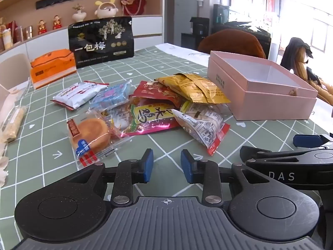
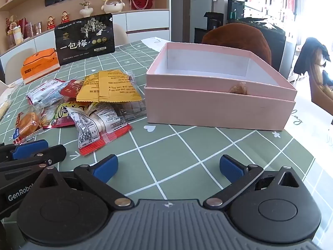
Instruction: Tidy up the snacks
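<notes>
A pile of wrapped snacks [image 1: 145, 112] lies on the green checked tablecloth [image 1: 41, 156]. It includes a round cake in clear wrap [image 1: 91, 135], yellow sachets [image 1: 195, 89] and a white packet with red edges [image 1: 201, 127]. To the pile's right stands an open pink box [image 1: 270, 102], which looks empty inside in the right wrist view [image 2: 218, 110]. My left gripper [image 1: 167, 164] hovers just in front of the pile, open with a narrow gap and nothing between its blue pads. My right gripper [image 2: 168, 166] is wide open over bare cloth, in front of the box.
A black standing pouch [image 1: 102, 41] and an orange pack [image 1: 52, 68] sit behind the pile. A long wrapped bar [image 1: 14, 123] lies at the left edge. A brown chair back [image 2: 239, 39] rises behind the box. Shelves with figurines line the far wall.
</notes>
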`<act>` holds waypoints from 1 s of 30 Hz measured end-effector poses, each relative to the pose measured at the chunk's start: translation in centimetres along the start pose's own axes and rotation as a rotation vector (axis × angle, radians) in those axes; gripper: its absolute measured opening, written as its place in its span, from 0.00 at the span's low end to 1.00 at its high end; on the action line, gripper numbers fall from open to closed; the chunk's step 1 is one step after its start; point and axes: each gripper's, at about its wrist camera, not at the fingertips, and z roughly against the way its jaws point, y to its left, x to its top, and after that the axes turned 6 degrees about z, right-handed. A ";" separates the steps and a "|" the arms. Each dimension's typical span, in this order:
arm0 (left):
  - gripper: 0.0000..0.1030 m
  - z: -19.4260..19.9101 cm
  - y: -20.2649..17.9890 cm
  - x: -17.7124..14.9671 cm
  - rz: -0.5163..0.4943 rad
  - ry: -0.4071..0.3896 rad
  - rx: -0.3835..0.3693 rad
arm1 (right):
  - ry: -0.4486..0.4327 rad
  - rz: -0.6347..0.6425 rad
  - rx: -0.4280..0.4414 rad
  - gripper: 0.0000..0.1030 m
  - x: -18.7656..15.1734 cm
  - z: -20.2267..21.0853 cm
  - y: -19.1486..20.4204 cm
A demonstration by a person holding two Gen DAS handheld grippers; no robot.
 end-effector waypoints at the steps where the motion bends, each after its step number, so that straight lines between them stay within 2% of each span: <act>1: 0.34 0.0 -0.1 0.0 -0.001 0.000 0.001 | 0.006 0.000 0.000 1.00 0.0 0.0 0.0; 30: 0.34 0.0 0.1 0.1 0.013 -0.002 -0.010 | 0.006 -0.001 0.001 1.00 0.0 -0.1 -0.1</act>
